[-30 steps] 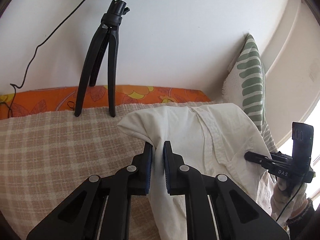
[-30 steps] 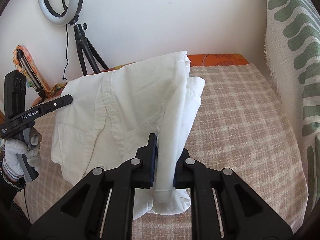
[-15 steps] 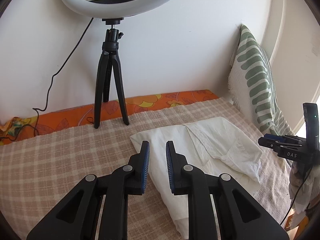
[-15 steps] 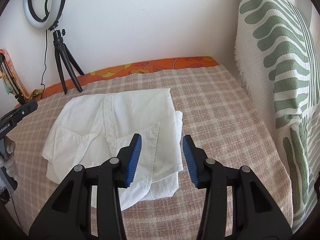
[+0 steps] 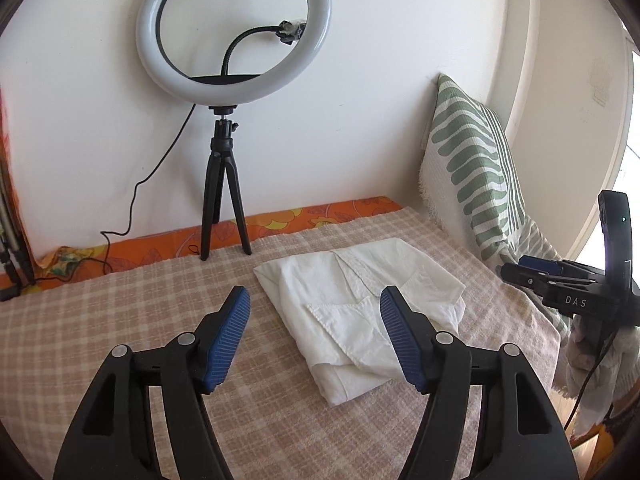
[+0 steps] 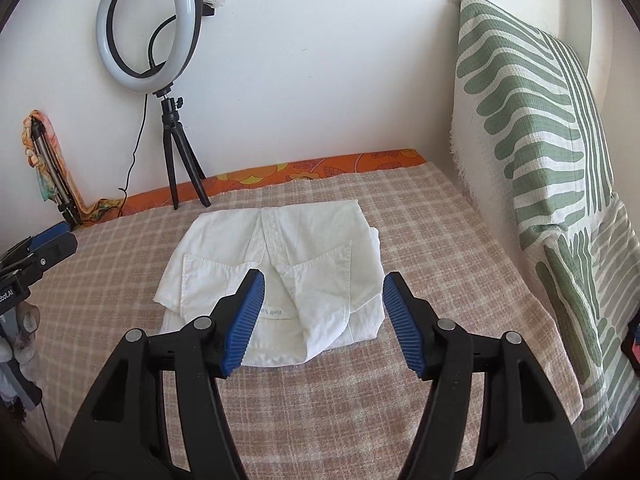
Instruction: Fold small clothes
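Observation:
A small white garment (image 5: 360,304) (image 6: 280,264), folded over with two pockets and a label showing, lies flat on the checked beige bedspread (image 5: 120,312) (image 6: 360,420). My left gripper (image 5: 314,312) hovers above and behind it, its jaws opening, nothing between the blue pads. My right gripper (image 6: 324,300) hangs above the garment's near edge, jaws also opening and empty. Each gripper shows at the other view's edge: the right gripper (image 5: 560,288), the left gripper (image 6: 36,252). A gloved hand (image 6: 20,344) holds the left one.
A ring light (image 5: 236,36) (image 6: 148,28) on a black tripod (image 5: 222,200) (image 6: 180,160) stands at the wall behind the garment, its cable trailing left. A green-and-white patterned pillow (image 5: 472,168) (image 6: 540,140) leans upright on the right. An orange floral sheet (image 6: 320,168) edges the bed.
Both grippers let go of the white garment, opened and pulled back and up. The garment, held up a second ago, now lies folded flat on the bedspread.

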A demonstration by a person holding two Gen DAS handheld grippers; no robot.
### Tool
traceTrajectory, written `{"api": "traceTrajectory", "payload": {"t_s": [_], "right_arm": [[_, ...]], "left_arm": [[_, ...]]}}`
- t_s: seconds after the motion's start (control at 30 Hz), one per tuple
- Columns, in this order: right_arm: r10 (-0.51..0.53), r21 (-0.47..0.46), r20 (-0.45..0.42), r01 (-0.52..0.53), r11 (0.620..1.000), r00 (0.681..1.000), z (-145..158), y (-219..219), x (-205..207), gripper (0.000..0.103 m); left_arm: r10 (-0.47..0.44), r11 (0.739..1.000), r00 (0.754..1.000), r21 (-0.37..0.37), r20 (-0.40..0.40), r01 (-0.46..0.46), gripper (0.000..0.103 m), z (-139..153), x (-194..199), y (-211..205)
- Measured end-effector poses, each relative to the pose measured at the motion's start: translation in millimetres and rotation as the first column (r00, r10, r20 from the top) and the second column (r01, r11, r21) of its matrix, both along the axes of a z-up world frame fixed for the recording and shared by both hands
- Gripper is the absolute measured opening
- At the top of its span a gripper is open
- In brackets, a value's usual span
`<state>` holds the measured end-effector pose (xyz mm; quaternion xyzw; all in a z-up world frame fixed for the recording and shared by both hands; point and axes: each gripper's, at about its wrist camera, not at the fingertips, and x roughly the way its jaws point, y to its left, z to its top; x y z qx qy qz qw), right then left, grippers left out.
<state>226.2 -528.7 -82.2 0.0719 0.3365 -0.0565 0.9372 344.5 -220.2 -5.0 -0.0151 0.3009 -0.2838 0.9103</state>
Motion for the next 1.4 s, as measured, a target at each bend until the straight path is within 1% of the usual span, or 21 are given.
{"api": "traceTrajectory", "payload": {"t_s": [0.17, 0.23, 0.33, 0.43, 0.5, 0.53, 0.63, 0.8, 0.87, 0.97, 1.03, 1.1, 1.13, 1.17, 1.2, 1.27, 1.33, 1.4], "right_arm": [[0.052, -0.009, 0.028, -0.051, 0.999, 0.998, 7.6, 31.3, -28.4, 0.065], [0.077, -0.013, 0.032, -0.076, 0.997, 0.997, 7.6, 44.8, -33.4, 0.065], [0.087, 0.001, 0.051, -0.087, 0.996, 0.995, 5.9, 65.9, -42.8, 0.065], [0.076, -0.005, 0.075, -0.075, 0.997, 0.994, 3.2, 88.2, -54.3, 0.065], [0.060, 0.001, 0.085, -0.060, 0.998, 0.995, 2.4, 98.6, -61.6, 0.066], [0.052, 0.004, 0.086, -0.053, 0.999, 0.995, 2.1, 102.7, -64.4, 0.066], [0.025, -0.008, 0.092, -0.024, 1.000, 0.995, 1.3, 115.3, -75.1, 0.073], [-0.045, -0.026, 0.124, 0.049, 0.998, 0.991, -3.0, 127.6, -92.9, 0.089], [-0.080, -0.031, 0.142, 0.085, 0.996, 0.987, -5.1, 129.1, -98.8, 0.092], [-0.119, -0.025, 0.164, 0.125, 0.992, 0.979, -6.0, 128.3, -104.0, 0.094], [-0.145, -0.025, 0.185, 0.152, 0.988, 0.972, -5.7, 127.7, -107.3, 0.094], [-0.158, -0.022, 0.202, 0.166, 0.986, 0.967, -4.7, 126.8, -108.7, 0.099], [-0.163, -0.022, 0.209, 0.171, 0.985, 0.964, -4.5, 126.7, -109.2, 0.100], [-0.169, -0.024, 0.216, 0.178, 0.984, 0.962, -4.0, 126.7, -109.6, 0.100], [-0.174, -0.029, 0.222, 0.185, 0.982, 0.959, -3.1, 127.2, -109.4, 0.101], [-0.177, -0.036, 0.234, 0.190, 0.981, 0.956, -0.5, 128.4, -109.1, 0.101], [-0.172, -0.046, 0.252, 0.190, 0.981, 0.952, 3.0, 130.3, -108.5, 0.103], [-0.168, -0.055, 0.268, 0.189, 0.980, 0.949, 6.2, 132.4, -107.7, 0.103]], "left_arm": [[0.004, 1.000, 1.000, 0.009, -0.004, -0.004, 0.068, 5.0, -26.0, 25.7], [0.011, 1.000, 1.000, 0.029, -0.002, -0.010, 0.068, 3.5, -37.5, 39.0], [0.015, 0.999, 1.000, 0.031, -0.006, -0.015, 0.069, 1.2, -56.4, 58.7], [0.021, 0.999, 1.000, 0.034, 0.009, -0.022, 0.074, 0.7, -75.2, 72.6], [0.024, 0.999, 1.000, 0.039, 0.017, -0.024, 0.081, 0.4, -89.2, 78.9], [0.022, 0.999, 0.999, 0.044, 0.025, -0.023, 0.081, 0.4, -95.9, 80.8], [0.008, 0.999, 0.999, 0.048, 0.044, -0.010, 0.081, 0.5, -114.0, 85.9], [-0.010, 0.998, 0.997, 0.060, 0.072, 0.005, 0.082, -5.4, -137.6, 89.5], [-0.013, 0.997, 0.997, 0.073, 0.079, 0.007, 0.082, -9.0, -143.4, 89.1], [-0.006, 0.993, 0.996, 0.118, 0.092, -0.005, 0.084, -13.5, -149.4, 84.6], [-0.008, 0.990, 0.992, 0.143, 0.125, -0.010, 0.084, -15.8, -155.1, 82.9], [0.000, 0.989, 0.988, 0.148, 0.156, -0.023, 0.084, -17.8, -160.5, 83.5], [0.007, 0.989, 0.988, 0.145, 0.157, -0.030, 0.085, -18.2, -161.0, 83.7], [0.013, 0.989, 0.988, 0.141, 0.152, -0.035, 0.088, -18.5, -160.8, 83.7], [0.017, 0.990, 0.988, 0.138, 0.151, -0.038, 0.095, -18.5, -160.7, 83.6], [0.031, 0.989, 0.984, 0.138, 0.178, -0.056, 0.103, -17.6, -162.4, 83.1], [0.045, 0.986, 0.974, 0.146, 0.221, -0.078, 0.103, -16.6, -166.1, 82.3], [0.049, 0.983, 0.971, 0.160, 0.234, -0.088, 0.103, -16.6, -166.7, 80.8]]}}
